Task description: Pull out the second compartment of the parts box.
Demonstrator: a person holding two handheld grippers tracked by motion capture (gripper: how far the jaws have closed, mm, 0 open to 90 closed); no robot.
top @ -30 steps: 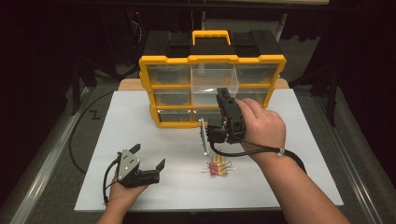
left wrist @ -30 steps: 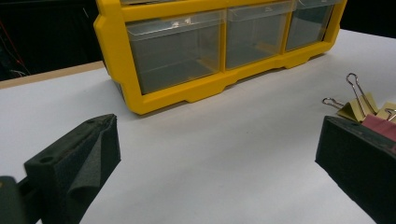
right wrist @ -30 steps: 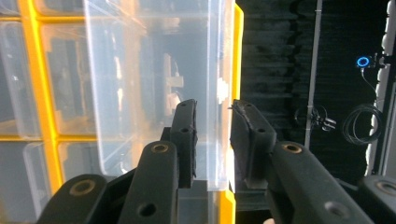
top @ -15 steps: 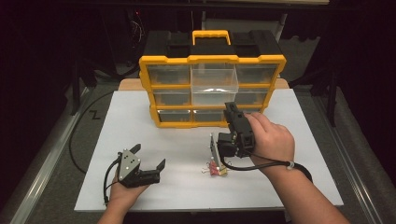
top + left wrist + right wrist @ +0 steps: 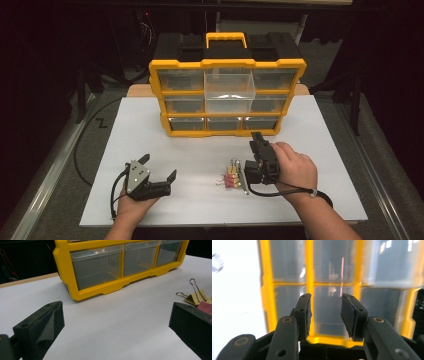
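A small heap of binder clips (image 5: 231, 176), yellow and pink, lies on the white sheet (image 5: 150, 135) in front of the yellow and black drawer organizer (image 5: 227, 63). My right gripper (image 5: 256, 138) sits in the person's hand just right of the clips, jaws pointing at the organizer. In the right gripper view the right gripper (image 5: 325, 307) is open with nothing between its pads, facing the organizer's clear drawers (image 5: 332, 305). My left gripper (image 5: 160, 166) rests low on the sheet left of the clips, open wide. In the left gripper view the left gripper (image 5: 117, 312) is empty, with the clips (image 5: 197, 296) by its right jaw.
One clear drawer (image 5: 229, 90) in the organizer's middle column stands pulled out toward me. A black cable (image 5: 82, 145) runs off the sheet's left edge. Dark floor and table rails surround the sheet. The organizer's bottom drawers (image 5: 97, 267) look see-through.
The right gripper has come back from the organizer's front and down toward the near side, ending beside the binder clips. The left gripper has stayed put.
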